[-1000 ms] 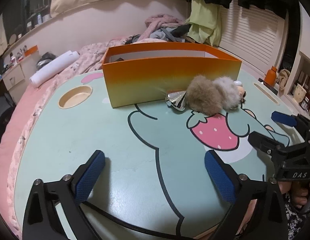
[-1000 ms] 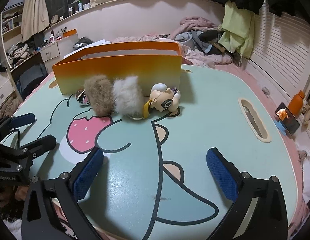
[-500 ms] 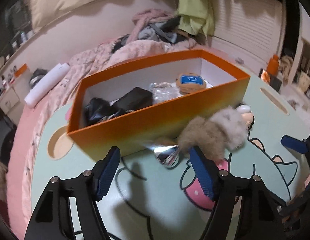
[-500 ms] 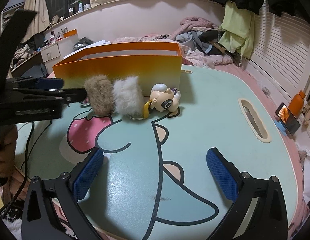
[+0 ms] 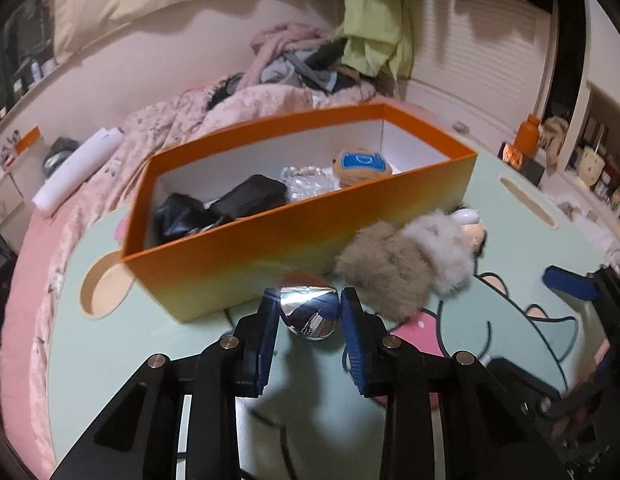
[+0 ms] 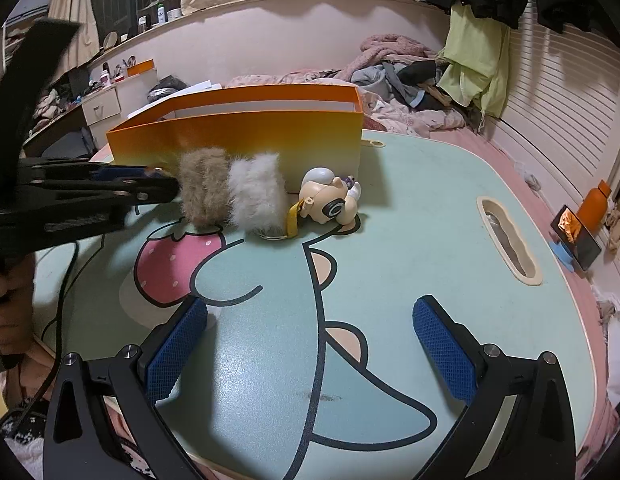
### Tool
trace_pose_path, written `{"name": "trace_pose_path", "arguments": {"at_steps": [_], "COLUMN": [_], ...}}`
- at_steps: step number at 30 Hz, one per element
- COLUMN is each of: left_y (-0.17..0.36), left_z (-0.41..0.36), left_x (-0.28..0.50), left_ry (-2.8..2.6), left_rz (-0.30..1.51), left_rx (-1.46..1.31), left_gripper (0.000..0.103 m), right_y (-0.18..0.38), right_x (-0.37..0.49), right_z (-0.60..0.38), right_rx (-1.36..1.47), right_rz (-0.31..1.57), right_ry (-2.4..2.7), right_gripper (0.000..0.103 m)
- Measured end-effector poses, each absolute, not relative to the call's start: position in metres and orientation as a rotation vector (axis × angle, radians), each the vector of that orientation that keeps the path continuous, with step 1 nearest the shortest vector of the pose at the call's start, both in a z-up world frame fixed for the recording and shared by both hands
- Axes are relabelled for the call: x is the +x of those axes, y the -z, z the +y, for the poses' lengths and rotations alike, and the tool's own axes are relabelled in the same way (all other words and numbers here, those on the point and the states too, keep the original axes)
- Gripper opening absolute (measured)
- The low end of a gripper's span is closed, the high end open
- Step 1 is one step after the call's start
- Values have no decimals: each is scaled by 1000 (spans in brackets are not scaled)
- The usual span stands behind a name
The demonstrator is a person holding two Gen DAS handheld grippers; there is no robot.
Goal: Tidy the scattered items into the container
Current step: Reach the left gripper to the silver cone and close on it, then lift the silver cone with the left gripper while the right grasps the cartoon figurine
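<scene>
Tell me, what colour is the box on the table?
Orange outside, fading to yellow lower down, white inside the box; the left wrist view shows it best.

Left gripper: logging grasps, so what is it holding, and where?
A shiny silver cone-shaped item, by its two sides, as the fingers close.

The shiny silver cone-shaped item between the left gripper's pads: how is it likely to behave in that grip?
The silver cone-shaped item looks mirror-smooth, so it may slip as the left gripper closes its jaws around it. Its curved, tapering sides suggest it could squirt out or roll if released. It seems small and probably light; fragility cannot be judged.
</scene>
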State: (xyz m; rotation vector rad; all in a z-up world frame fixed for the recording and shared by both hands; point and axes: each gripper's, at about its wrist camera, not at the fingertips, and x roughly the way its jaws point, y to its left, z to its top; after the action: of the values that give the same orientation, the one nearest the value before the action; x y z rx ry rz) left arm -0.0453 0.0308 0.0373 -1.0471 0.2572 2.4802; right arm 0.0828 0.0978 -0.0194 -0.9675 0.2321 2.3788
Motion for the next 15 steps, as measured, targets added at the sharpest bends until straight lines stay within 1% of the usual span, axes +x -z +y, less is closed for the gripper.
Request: {"name": "trace_pose_path", "arguments": {"at_steps": [3, 5, 7, 8, 10, 12, 13, 15], "left_y": [-42, -43, -43, -43, -41, -39, -39, -39], "left_z": [15, 3, -5, -8, -13, -13, -13, -12], "left_x": [-30, -18, -11, -8, -5, -4, -4, -5], "left_ry": [-2496, -2511, -2518, -2521, -2524, -2523, -2525, -2527], "left_rz": [194, 157, 119, 102, 74, 68, 70, 72], "left_rx": [-1020, -1003, -995, -993, -995, -1000, -1001, -1001], "left_gripper": [30, 30, 30, 30, 30, 30, 30, 30], "right_y": [15, 9, 1, -4, -10, -13, -13, -12], "right_x": [88, 92, 92, 89, 82, 73, 68, 57], "right_z": [102, 107, 113, 118, 129, 142, 147, 157], "right_rx": [-940, -920, -902, -904, -923, -935, -944, -968], "right_rz": [285, 304, 310, 316, 334, 376, 399, 450], "right_ry": [-2390, -2386, -2377, -2368, -2341, -2333, -2334, -2339], "right_gripper": [102, 100, 94, 92, 81, 75, 73, 72]}}
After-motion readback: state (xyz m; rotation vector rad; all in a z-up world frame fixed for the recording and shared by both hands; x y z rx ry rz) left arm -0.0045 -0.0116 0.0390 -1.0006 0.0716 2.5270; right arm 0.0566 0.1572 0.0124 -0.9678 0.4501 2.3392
